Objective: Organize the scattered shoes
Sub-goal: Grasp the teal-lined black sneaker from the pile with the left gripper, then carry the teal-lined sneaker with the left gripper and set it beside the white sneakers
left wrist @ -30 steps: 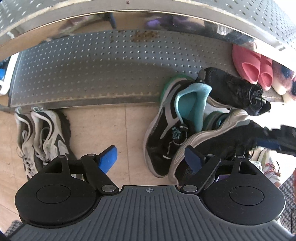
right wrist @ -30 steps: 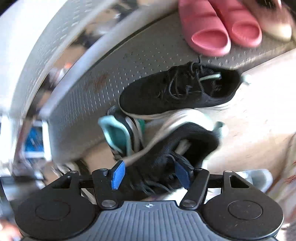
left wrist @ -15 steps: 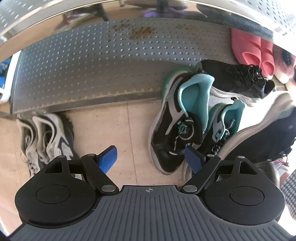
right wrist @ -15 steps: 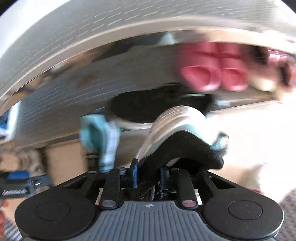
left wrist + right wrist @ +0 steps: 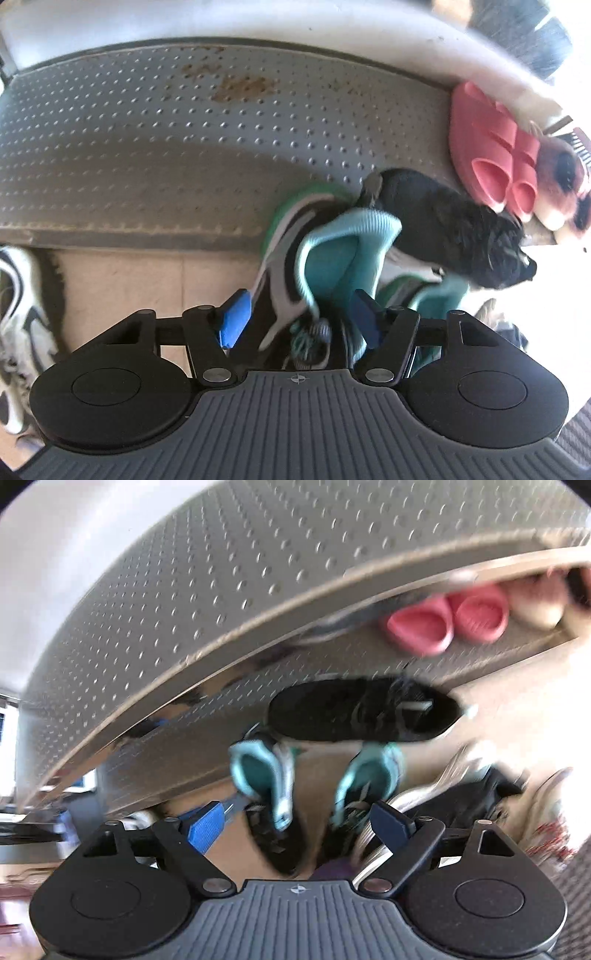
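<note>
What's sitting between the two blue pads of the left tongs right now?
In the left wrist view, the left tongs are closing around the teal-lined sneaker; its collar and laces lie between the pads, not yet clearly pinched.

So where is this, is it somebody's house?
Probably a home entryway by a shoe rack. A grey dotted metal shelf holds pink rubber slippers, and a black lace-up sneaker and teal-lined sneakers lie on the beige tiled floor beside it.

white sneakers [image 5: 18, 317] cut by left edge, black shoe [image 5: 364, 710] motion-blurred
</note>
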Available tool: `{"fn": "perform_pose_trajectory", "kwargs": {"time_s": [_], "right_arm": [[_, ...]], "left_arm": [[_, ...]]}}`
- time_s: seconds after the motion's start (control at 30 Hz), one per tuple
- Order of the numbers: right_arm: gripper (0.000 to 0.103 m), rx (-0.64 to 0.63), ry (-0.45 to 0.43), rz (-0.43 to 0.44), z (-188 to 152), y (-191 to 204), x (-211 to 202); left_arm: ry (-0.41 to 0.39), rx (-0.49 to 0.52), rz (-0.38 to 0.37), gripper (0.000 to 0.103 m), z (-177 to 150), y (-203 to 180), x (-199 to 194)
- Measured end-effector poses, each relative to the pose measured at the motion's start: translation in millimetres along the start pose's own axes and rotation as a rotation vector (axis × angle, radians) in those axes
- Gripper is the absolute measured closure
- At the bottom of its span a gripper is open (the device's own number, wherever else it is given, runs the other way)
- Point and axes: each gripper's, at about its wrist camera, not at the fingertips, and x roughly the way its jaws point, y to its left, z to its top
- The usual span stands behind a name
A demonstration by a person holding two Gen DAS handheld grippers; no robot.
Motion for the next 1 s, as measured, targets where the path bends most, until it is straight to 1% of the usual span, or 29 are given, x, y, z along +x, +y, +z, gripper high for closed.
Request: {"fn": "perform_pose_trajectory", "kwargs": {"time_s": [0.07, 0.1, 0.13, 0.2, 0.23, 0.27, 0.3, 0.33, 0.37, 0.43, 0.47, 0.53, 0.6, 0.7, 0.8, 0.87, 0.97, 1.0], "right_arm": [[0.015, 0.004, -0.019, -0.014, 3.4, -1.9, -6.2], [0.015, 0.011, -0.029, -0.007, 5.5, -3.5, -8.6], [0.015, 0.016, -0.035, 0.002, 8.0, -4.7, -11.3], [0.015, 0.022, -0.04, 0.011, 10.0, -5.5, -13.3], [0.015, 0.027, -0.043, 0.018, 11.5, -6.4, -14.2], [0.014, 0.028, -0.044, 0.022, 12.2, -5.6, -13.0], [0.014, 0.027, -0.044, 0.022, 11.1, -3.5, -16.6], [0.014, 0.024, -0.044, 0.021, 10.9, -3.0, -17.4], [0.014, 0.022, -0.044, 0.018, 10.2, -2.6, -17.4], [0.014, 0.015, -0.04, 0.013, 8.8, -0.3, -14.3], [0.014, 0.014, -0.039, 0.013, 7.7, 1.4, -15.2], [0.014, 0.013, -0.038, 0.016, 5.6, 4.9, -15.6], [0.014, 0.009, -0.037, 0.025, 3.3, 9.8, -14.5], [0.014, -0.012, -0.037, 0.031, -0.1, 16.5, -14.2], [0.014, -0.046, -0.035, 0.029, -5.4, 24.9, -11.5], [0.014, -0.067, -0.028, 0.018, -9.3, 29.8, -7.2], [0.014, -0.079, -0.023, -0.001, -13.2, 31.4, -1.6], [0.014, -0.082, -0.022, -0.01, -14.1, 31.2, 1.0]], "left_arm": [[0.011, 0.024, 0.031, 0.038, 1.7, -4.5, 16.1], [0.02, 0.044, 0.05, 0.038, 2.3, -7.9, 26.1], [0.032, 0.078, 0.077, 0.038, 2.5, -13.0, 38.5], [0.042, 0.129, 0.118, 0.039, 0.1, -17.8, 51.5], [0.039, 0.164, 0.125, 0.05, -2.0, -19.3, 56.5], [0.035, 0.181, 0.123, 0.054, -2.6, -19.4, 56.5], [0.036, 0.184, 0.141, 0.066, -1.9, -19.6, 55.1], [0.037, 0.189, 0.155, 0.071, -1.3, -19.4, 53.1], [0.037, 0.199, 0.158, 0.074, -1.2, -18.8, 49.4], [0.039, 0.221, 0.161, 0.085, -2.4, -16.6, 41.8], [0.05, 0.223, 0.157, 0.086, -4.0, -11.7, 36.4], [0.073, 0.204, 0.154, 0.087, -8.7, 0.5, 26.3], [0.079, 0.197, 0.164, 0.087, -14.7, 12.1, 14.7], [0.081, 0.152, 0.187, 0.087, -24.7, 39.1, -8.4], [0.092, 0.083, 0.217, 0.087, -35.9, 69.2, -25.0], [0.108, 0.015, 0.238, 0.086, -44.5, 95.1, -31.7], [0.114, -0.086, 0.238, 0.086, -45.2, 122.1, -32.7], [0.119, -0.129, 0.246, 0.084, -43.1, 135.4, -30.7]]}}
